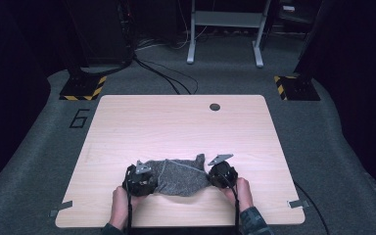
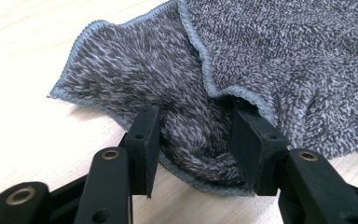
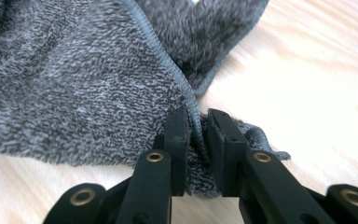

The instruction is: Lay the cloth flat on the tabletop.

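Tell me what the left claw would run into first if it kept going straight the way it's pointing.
The grey towel. The left claw already has a fold of it between its jaws, so going on would push deeper into the bunched cloth, with the wooden table under it. Whether its pads press on the fold is unclear.

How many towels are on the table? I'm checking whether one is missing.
1: a grey towel lies crumpled near the table's front edge, between the left gripper and right gripper. Nothing seems hidden underneath.
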Demonstrator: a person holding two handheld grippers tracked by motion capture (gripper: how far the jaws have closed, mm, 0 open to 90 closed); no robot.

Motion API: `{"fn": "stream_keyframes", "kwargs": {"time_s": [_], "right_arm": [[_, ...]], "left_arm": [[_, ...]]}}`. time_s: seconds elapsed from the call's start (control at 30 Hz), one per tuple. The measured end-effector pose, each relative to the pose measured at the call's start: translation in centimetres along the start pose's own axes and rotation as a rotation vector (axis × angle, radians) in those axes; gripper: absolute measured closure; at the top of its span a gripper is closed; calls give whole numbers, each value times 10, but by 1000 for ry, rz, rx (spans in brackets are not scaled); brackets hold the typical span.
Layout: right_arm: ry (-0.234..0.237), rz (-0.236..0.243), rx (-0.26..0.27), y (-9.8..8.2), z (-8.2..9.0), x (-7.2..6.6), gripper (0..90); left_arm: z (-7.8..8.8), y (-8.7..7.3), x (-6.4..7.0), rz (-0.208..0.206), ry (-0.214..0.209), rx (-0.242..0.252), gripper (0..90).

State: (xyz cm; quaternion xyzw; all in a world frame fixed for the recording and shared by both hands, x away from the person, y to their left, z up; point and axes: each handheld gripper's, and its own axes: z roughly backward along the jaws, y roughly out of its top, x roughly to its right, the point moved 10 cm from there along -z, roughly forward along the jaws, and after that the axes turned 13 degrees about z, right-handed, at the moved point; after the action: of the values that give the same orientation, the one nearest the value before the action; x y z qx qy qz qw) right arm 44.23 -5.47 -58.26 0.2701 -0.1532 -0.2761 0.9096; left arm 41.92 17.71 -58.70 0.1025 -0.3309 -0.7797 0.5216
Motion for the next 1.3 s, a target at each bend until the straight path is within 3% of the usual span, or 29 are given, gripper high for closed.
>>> {"fn": "stream_keyframes", "kwargs": {"time_s": [0.1,0.13,0.23,0.33,0.4,0.43,0.5,0.63,0.73,0.77,0.93,1.17,1.3], "right_arm": [[11,-7,-16,-2,3,3,690],[21,-14,-14,0,5,5,651],[21,-27,15,6,9,11,606],[25,-55,96,29,21,27,555],[19,-63,107,34,22,30,542],[23,-79,119,44,18,36,512],[21,-83,123,46,17,38,510],[31,-82,120,58,-3,40,455],[48,-87,82,58,-17,37,521],[24,-82,57,56,-26,36,624],[-13,-36,-3,46,-38,33,749],[-47,-10,-17,35,-33,36,782],[-62,-21,-28,22,-24,41,786]], "left_arm": [[1,2,-1,1,5,3,443],[6,8,-3,23,0,25,424],[14,16,-8,28,17,50,385],[23,32,-22,56,53,84,360],[23,35,-27,60,71,91,346],[22,37,-32,68,84,92,343],[18,38,-38,78,106,85,341],[8,37,-42,70,130,70,331],[-2,36,-41,67,141,68,323],[-7,33,-41,46,155,50,323],[-12,30,-39,29,170,25,322],[-16,29,-40,14,173,31,322],[-20,31,-37,6,139,48,323]]}}
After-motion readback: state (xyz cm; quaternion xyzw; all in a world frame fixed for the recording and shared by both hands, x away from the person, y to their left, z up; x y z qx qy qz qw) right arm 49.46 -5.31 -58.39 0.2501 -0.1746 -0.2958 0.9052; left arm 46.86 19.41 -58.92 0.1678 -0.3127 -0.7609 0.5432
